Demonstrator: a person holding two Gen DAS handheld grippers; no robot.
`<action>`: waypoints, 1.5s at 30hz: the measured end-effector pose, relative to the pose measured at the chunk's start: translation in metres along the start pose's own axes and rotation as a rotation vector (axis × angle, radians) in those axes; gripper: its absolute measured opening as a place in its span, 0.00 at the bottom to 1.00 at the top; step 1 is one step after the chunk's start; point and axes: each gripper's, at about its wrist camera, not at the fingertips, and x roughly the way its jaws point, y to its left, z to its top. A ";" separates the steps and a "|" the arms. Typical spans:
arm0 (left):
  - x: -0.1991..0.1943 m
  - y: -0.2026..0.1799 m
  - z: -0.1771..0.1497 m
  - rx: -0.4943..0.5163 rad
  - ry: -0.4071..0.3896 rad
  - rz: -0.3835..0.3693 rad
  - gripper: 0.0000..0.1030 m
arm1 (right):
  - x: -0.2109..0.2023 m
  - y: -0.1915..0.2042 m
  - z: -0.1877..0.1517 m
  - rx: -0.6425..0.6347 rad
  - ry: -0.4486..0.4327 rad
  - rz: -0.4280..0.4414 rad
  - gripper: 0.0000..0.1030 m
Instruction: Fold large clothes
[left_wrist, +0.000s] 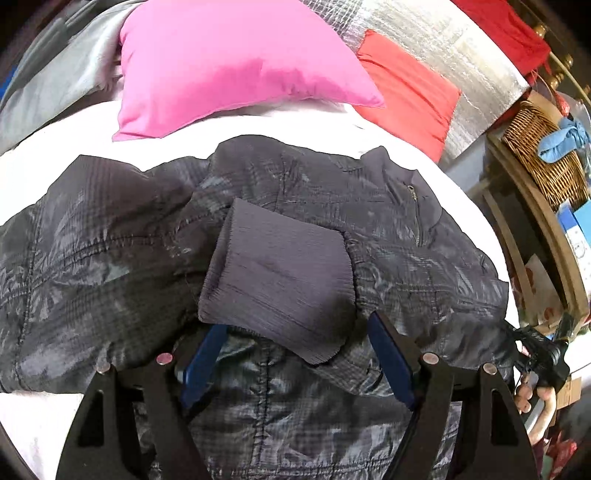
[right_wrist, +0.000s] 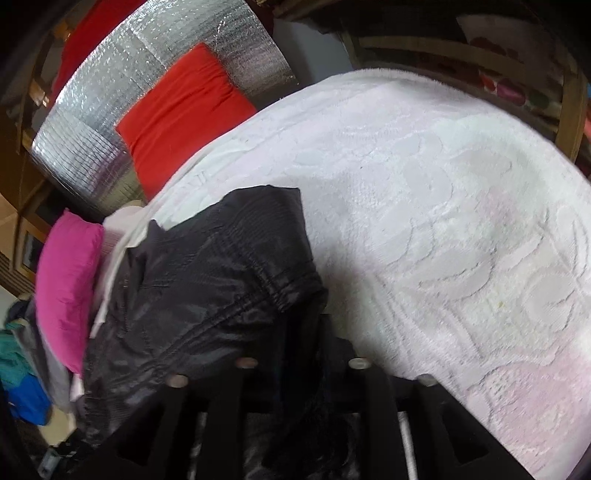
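A dark grey quilted jacket (left_wrist: 110, 251) lies spread on a white bedspread (left_wrist: 48, 144). One sleeve is folded across its body, and the ribbed cuff (left_wrist: 273, 273) lies in front of my left gripper (left_wrist: 295, 328). The left gripper is open, with its blue pads (left_wrist: 391, 354) on either side of the cuff's near edge, hovering just above the jacket. In the right wrist view my right gripper (right_wrist: 299, 328) is shut on a bunched edge of the jacket (right_wrist: 207, 273), lifted over the bedspread (right_wrist: 443, 206). The right fingertips are hidden under the fabric.
A pink pillow (left_wrist: 229, 62) and a red cushion (left_wrist: 406, 88) lie at the head of the bed against silver foil padding (left_wrist: 461, 48). A wicker basket (left_wrist: 543, 155) and shelves stand to the right. The other hand and its gripper (left_wrist: 539, 365) show at the right edge.
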 end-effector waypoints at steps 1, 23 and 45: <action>-0.001 0.003 -0.003 0.000 0.003 0.007 0.77 | 0.001 0.000 -0.001 0.017 0.009 0.034 0.79; -0.037 -0.004 -0.015 0.047 -0.117 0.198 0.62 | -0.033 0.053 -0.022 -0.201 -0.116 -0.131 0.70; -0.163 0.312 -0.128 -0.987 -0.283 0.312 0.69 | -0.071 0.146 -0.129 -0.426 -0.108 0.232 0.56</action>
